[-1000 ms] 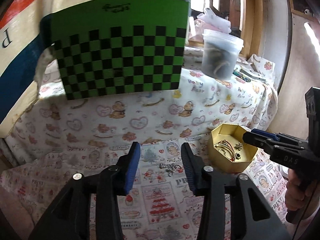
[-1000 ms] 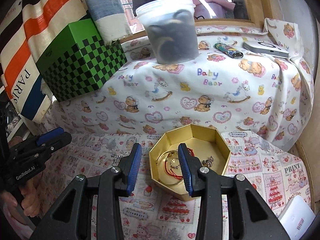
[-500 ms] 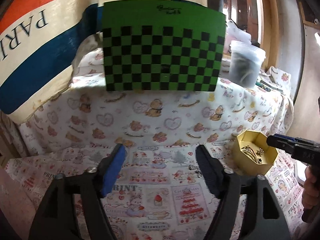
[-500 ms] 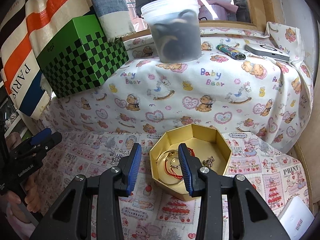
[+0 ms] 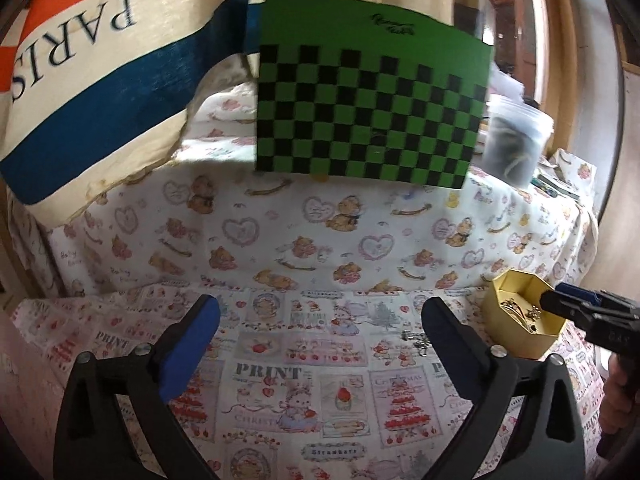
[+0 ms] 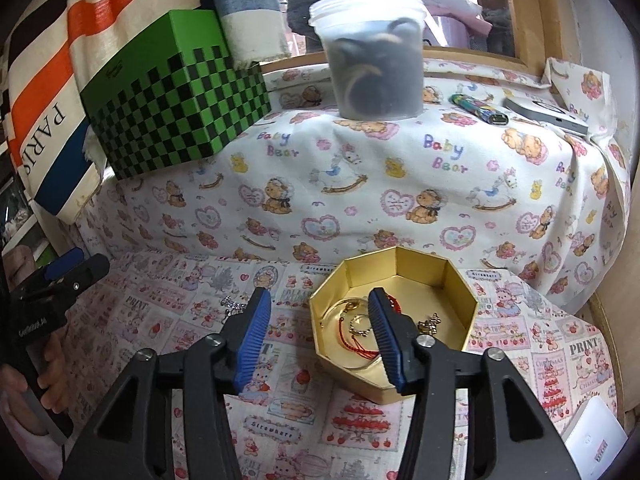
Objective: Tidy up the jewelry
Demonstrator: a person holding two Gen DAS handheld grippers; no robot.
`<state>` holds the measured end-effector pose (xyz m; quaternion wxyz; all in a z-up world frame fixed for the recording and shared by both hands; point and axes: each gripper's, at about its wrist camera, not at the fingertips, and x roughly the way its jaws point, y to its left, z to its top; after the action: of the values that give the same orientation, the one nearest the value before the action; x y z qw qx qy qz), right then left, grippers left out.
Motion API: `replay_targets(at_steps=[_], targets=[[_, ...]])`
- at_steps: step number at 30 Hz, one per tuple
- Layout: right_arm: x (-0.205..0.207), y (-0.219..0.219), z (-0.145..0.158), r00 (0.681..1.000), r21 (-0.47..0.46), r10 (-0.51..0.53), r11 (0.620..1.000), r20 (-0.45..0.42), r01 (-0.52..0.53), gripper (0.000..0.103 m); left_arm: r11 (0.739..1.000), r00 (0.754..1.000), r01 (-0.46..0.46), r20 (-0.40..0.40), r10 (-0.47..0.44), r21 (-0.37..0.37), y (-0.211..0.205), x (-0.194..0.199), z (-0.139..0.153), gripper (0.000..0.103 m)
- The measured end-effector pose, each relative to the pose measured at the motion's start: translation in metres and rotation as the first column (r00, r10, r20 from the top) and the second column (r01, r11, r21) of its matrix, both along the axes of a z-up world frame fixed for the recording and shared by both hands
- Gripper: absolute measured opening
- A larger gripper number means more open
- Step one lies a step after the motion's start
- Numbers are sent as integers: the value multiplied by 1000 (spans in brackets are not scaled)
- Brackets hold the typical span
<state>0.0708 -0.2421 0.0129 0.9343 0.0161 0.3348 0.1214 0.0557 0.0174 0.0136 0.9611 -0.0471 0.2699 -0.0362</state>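
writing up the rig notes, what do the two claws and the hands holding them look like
Both are black plastic handheld tools with triangular cut-out arms and silver screws. The left claw and right claw have blue ribbed pads on each finger. Seen from the opposite camera, each body is a black pistol-grip with small white lettering, partly unreadable, held by a bare hand. No cables or sleeves visible.

Clearly a home, most likely a bedroom corner or nursery nook: soft surfaces draped in a teddy cloth lettered "Baby Bear", a strawberry-print cloth below it, a striped "PARIS" fabric hanging at the left, a checkered box, a tub of hair ties, a lighter, a wooden window frame behind, clothes hung outside the glass
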Motion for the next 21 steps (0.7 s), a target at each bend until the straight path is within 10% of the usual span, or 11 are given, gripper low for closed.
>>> replay_targets(at_steps=[21], targets=[[-3, 27, 5, 999, -25, 33, 999, 17, -33, 74, 996, 996, -85, -18, 84, -36, 25, 6, -2, 101]])
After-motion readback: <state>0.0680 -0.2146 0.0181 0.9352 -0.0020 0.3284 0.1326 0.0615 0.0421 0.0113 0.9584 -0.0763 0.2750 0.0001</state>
